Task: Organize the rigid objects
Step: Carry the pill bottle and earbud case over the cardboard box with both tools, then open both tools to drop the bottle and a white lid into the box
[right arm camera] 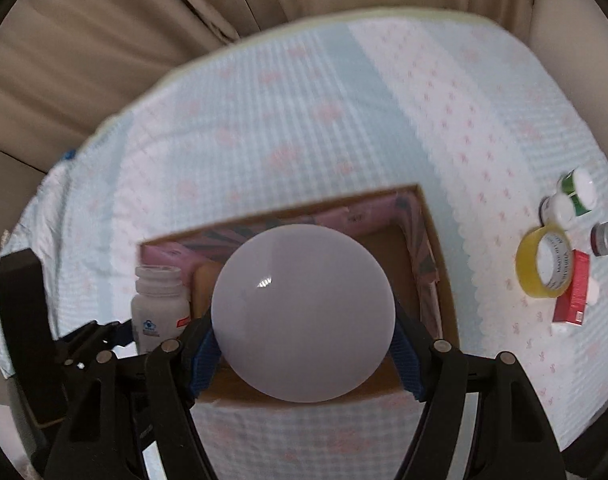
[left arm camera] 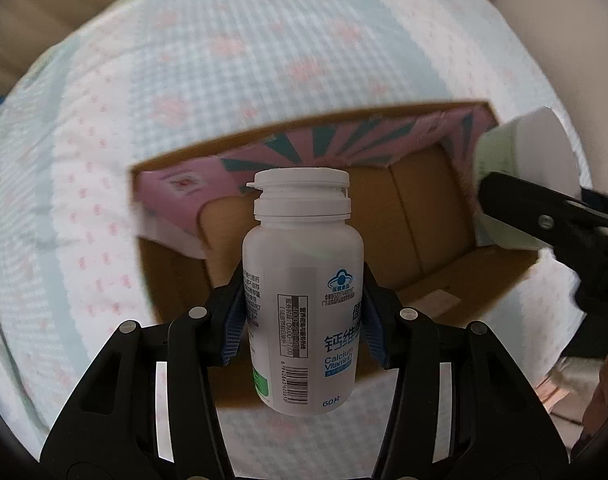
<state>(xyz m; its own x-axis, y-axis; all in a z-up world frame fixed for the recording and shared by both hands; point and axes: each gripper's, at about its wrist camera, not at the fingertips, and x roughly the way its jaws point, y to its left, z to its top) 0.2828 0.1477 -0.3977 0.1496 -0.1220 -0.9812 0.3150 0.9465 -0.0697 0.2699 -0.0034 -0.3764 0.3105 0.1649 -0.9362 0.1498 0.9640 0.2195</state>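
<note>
My left gripper (left arm camera: 302, 312) is shut on a white calcium pill bottle (left arm camera: 302, 280) and holds it upright over the near edge of an open cardboard box (left arm camera: 432, 216). My right gripper (right arm camera: 304, 340) is shut on a pale green jar, whose round white lid (right arm camera: 304, 312) faces the camera, above the same box (right arm camera: 444, 280). The jar (left arm camera: 516, 168) and the right gripper's finger (left arm camera: 544, 220) show at the right of the left wrist view. The pill bottle (right arm camera: 158, 304) and the left gripper (right arm camera: 104, 340) show at the left of the right wrist view.
The box has pink and teal patterned inner flaps (left arm camera: 344, 140) and sits on a checked blue and white bedspread (right arm camera: 304, 100). At the right lie a yellow tape roll (right arm camera: 544, 264), a red box (right arm camera: 574, 292), two small white-capped bottles (right arm camera: 572, 196) and a small grey-lidded jar (right arm camera: 603, 239). Beige curtains (right arm camera: 104, 40) hang behind.
</note>
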